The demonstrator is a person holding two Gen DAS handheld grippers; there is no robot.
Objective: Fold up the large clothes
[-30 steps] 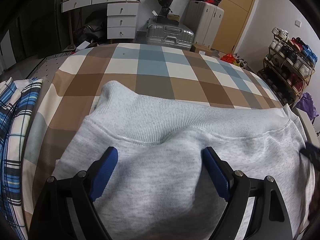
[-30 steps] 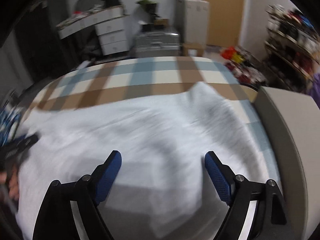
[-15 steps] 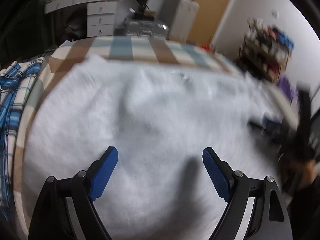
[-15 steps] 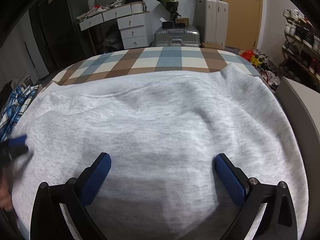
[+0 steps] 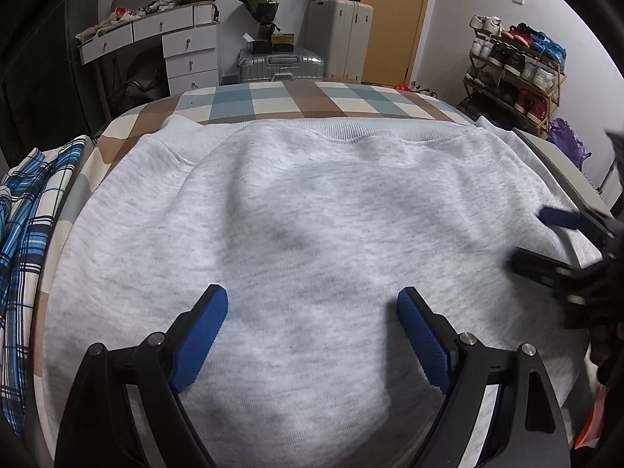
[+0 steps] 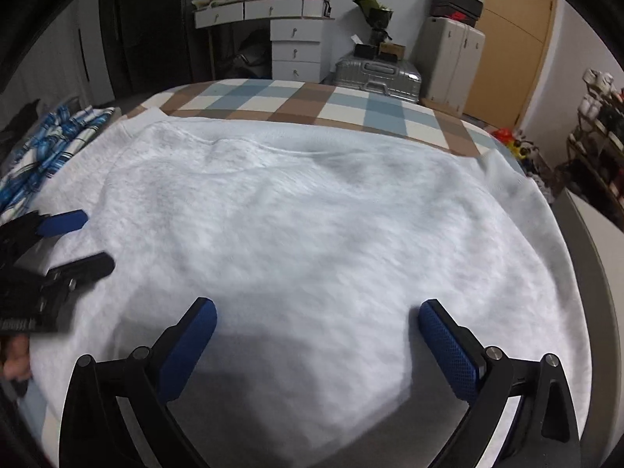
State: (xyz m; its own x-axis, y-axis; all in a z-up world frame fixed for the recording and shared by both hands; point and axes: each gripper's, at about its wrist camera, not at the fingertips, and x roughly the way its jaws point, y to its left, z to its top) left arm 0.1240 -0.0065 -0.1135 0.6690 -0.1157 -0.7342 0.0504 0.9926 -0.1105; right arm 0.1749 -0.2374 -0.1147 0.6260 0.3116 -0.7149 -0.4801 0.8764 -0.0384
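Observation:
A light grey sweatshirt (image 5: 312, 210) lies spread over the checked bed cover (image 5: 273, 101), its ribbed hem toward the far edge. My left gripper (image 5: 312, 300) hovers above the near part of the sweatshirt, open, with nothing between its blue pads. In the right wrist view the same sweatshirt (image 6: 312, 226) fills the bed, and my right gripper (image 6: 318, 312) stands wide open over it, empty. Each gripper shows in the other's view: the right gripper (image 5: 546, 234) at the sweatshirt's right side, the left gripper (image 6: 84, 238) at its left side.
A blue plaid garment (image 5: 27, 234) lies at the bed's left edge. A grey board (image 6: 600, 241) borders the bed on the right. Beyond the bed stand a white drawer desk (image 5: 187, 50), a silver suitcase (image 5: 280, 64) and a shoe rack (image 5: 514, 66).
Both grippers drew back and slid sideways, so more of the sweatshirt now shows. The right gripper's jaws stand wider than a second ago. The sweatshirt now lies flat and spread.

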